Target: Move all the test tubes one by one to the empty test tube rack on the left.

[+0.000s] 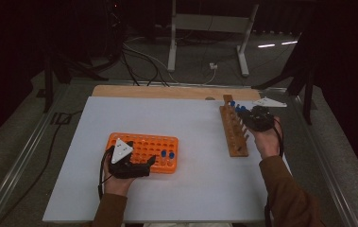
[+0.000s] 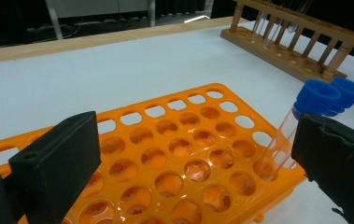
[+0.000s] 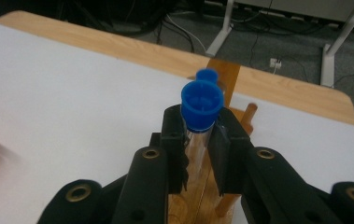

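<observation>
Nearest us, our left gripper (image 1: pixel 141 166) rests on the white desk (image 1: pixel 191 189) at the orange plastic tube rack (image 2: pixel 184 154), its fingers (image 2: pixel 58 163) spread wide apart with nothing pressed between them. Two blue-capped clear tubes (image 2: pixel 305 116) stand in that rack's near corner. Farther out, our right gripper (image 3: pixel 198 140) has its fingers clamped on a clear test tube with a blue cap (image 3: pixel 201 105), held upright above the long wooden peg rack (image 1: pixel 234 132).

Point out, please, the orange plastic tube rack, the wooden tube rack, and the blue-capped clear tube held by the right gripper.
orange plastic tube rack (image 2: pixel 184 149), left gripper view, its perforated top plate.
wooden tube rack (image 1: pixel 235 142), high view, its base board.
blue-capped clear tube (image 3: pixel 201 103), right gripper view, its blue cap.
</observation>
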Available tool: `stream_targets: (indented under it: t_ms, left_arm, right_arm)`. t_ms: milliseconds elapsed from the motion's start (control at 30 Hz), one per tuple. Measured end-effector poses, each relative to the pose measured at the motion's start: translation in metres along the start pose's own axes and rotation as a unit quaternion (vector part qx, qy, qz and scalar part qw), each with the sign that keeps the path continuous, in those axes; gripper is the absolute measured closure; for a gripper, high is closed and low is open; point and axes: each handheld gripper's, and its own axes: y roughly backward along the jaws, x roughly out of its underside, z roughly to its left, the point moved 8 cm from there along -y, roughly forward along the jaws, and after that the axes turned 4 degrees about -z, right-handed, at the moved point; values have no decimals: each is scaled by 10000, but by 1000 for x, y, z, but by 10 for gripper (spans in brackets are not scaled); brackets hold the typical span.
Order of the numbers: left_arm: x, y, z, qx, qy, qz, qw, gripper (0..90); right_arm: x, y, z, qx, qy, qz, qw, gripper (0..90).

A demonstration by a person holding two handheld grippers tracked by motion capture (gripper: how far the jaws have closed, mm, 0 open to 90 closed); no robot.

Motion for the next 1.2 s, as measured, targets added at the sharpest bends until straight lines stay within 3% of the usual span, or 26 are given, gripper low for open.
stream_targets:
  t_ms: [400, 600, 867, 1200]
  left_arm:
    - [-6, 2, 1, 5, 83, -123, 9999, 23]
    - [-12, 3, 4, -32, 125, -217, 9997, 24]
    - [-15, 2, 3, -63, 0, -217, 9997, 24]
    - [-20, 1, 2, -108, -27, -284, 9995, 24]
  right_arm:
    - [-25, 17, 8, -60, 232, -247, 9994, 773]
    - [-29, 17, 22, -262, 216, -281, 9990, 773]
    - [-29, 9, 60, -808, 326, -160, 9961, 772]
    - [-33, 2, 115, -1380, 502, -121, 9891, 771]
